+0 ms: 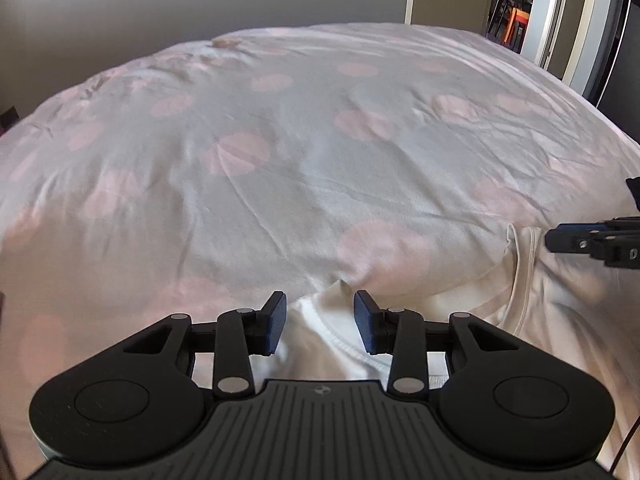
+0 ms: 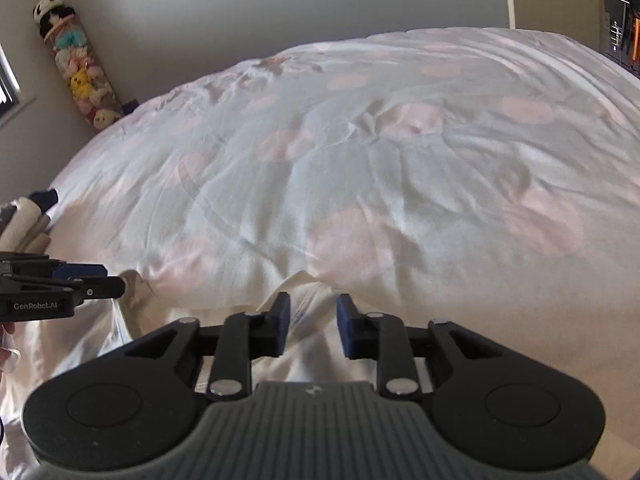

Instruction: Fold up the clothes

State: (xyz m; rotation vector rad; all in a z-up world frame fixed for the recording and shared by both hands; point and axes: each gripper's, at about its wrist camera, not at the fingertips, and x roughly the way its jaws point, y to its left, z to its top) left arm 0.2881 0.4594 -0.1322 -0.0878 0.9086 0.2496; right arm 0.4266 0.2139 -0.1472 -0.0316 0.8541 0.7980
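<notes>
Clearly soft and light, the white shirt (image 1: 532,320) lies at the bed's (image 1: 280,140) near edge, both the left gripper (image 1: 320,322) and right gripper (image 2: 310,324) parted over its hem, best pinched there.

The bed (image 1: 280,140) is covered by a spotted duvet, and its whole middle and far part is left free; wide passage is offered there up to the far edge. At the near edge a white garment (image 1: 532,280) is spread, low and flat (only soft wrinkles are seen). Near the left edge a small stack of folded clothes (image 2: 28,216) is found. Beyond the far left corner a column of plush toys (image 2: 80,68) is placed against the wall, well apart.
</notes>
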